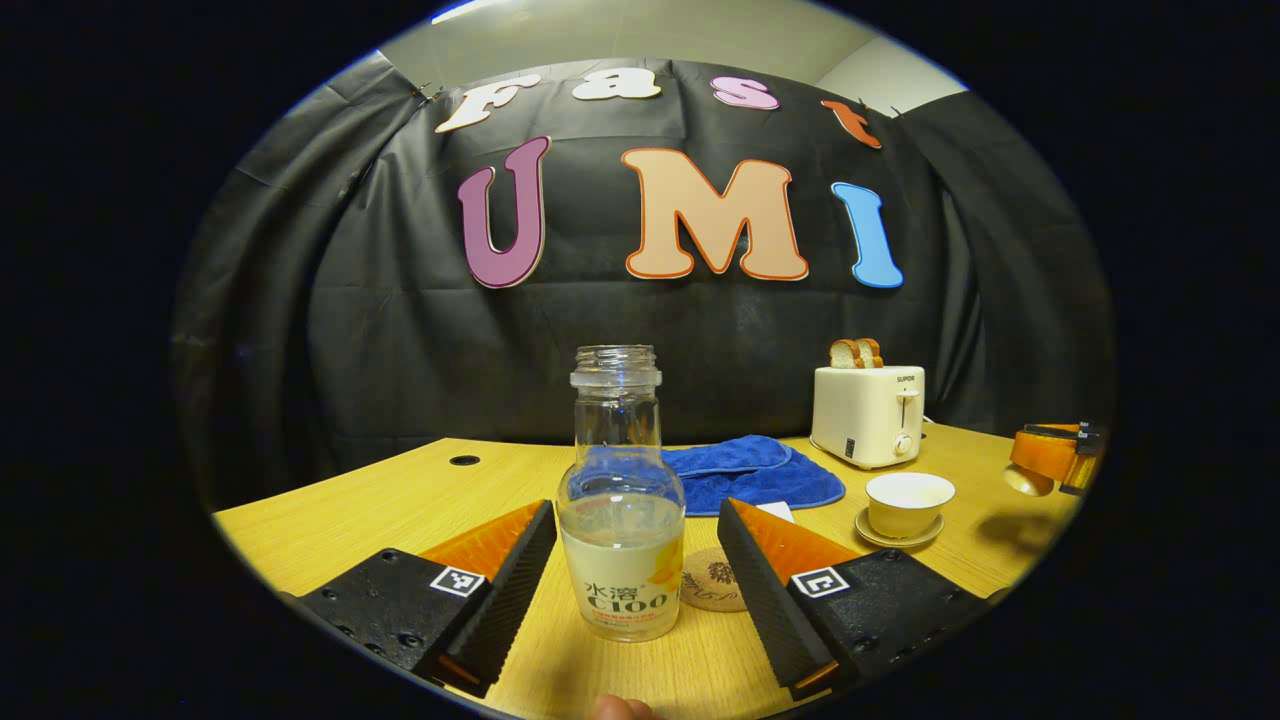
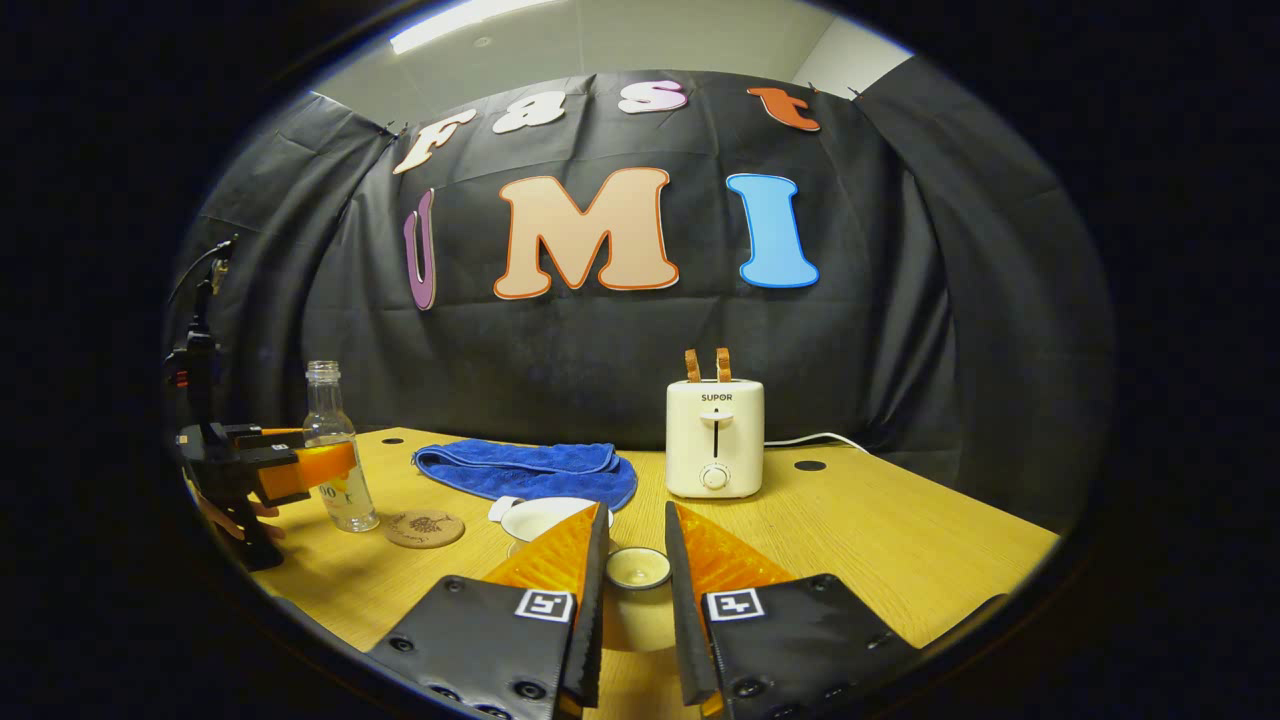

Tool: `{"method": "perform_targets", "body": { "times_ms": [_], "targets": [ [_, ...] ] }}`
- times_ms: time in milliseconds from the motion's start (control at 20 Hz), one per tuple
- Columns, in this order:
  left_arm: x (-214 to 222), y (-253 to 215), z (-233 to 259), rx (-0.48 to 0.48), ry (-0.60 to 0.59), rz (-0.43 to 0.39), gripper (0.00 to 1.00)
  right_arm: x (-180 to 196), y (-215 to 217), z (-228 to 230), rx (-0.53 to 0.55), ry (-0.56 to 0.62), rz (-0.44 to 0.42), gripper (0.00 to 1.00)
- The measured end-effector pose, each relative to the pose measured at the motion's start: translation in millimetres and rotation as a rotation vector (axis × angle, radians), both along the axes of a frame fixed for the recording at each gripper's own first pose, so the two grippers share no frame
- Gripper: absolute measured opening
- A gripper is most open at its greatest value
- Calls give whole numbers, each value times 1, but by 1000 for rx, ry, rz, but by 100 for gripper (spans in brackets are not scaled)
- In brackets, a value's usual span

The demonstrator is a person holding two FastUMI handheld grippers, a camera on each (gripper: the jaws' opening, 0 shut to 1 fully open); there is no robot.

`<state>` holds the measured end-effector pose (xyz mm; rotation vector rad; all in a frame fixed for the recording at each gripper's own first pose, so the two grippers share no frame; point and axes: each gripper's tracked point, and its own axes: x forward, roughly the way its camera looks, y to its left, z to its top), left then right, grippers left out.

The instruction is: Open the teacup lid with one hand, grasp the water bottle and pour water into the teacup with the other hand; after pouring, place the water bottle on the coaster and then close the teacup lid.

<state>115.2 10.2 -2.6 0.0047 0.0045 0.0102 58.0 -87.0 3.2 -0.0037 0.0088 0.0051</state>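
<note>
A clear, capless water bottle [image 1: 620, 540], partly filled, stands on the wooden table between the fingers of my left gripper [image 1: 637, 515]. That gripper is open, with a gap on each side of the bottle. A round cork coaster [image 1: 712, 580] lies just behind the bottle to its right. The white teacup [image 1: 908, 503] sits uncovered on its saucer further right. My right gripper [image 2: 635, 520] is shut on the teacup lid [image 2: 637, 568], holding it above the table in front of the cup [image 2: 545, 518]. In the right gripper view the left gripper [image 2: 300, 465] flanks the bottle [image 2: 338, 470].
A white toaster [image 1: 868, 415] with two bread slices stands at the back right. A folded blue cloth [image 1: 755, 472] lies behind the coaster and cup. The table has cable holes [image 1: 464, 460] near the black wall. A hand [image 2: 235, 520] holds the left gripper.
</note>
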Motion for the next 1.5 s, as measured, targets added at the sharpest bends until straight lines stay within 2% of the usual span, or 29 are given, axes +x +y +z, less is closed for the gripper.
{"method": "perform_targets", "body": {
  "times_ms": [300,450,650,950,1000,1100,1300,1400,1500],
  "targets": [
    [26,4,-1,-2,2,11,95,-3,2,0,1,0,6,34],
    [27,-1,-1,-4,2,-12,72,-3,2,0,1,-1,6,34],
    [27,0,0,-3,3,-8,66,-3,2,0,1,-1,6,34],
    [28,-8,0,26,13,-21,65,-2,2,1,1,0,5,34],
    [27,-12,-1,63,17,-22,65,-3,1,0,0,1,3,34],
    [28,-18,0,198,19,-24,65,-6,-3,0,0,1,-4,34],
    [40,-41,3,445,65,-79,65,-14,-19,1,-2,-3,-37,34],
    [47,-51,7,617,82,-105,64,-18,-33,3,-2,-5,-68,34],
    [53,-63,10,831,93,-131,64,-22,-47,3,-4,-7,-100,34]
  ]
}}
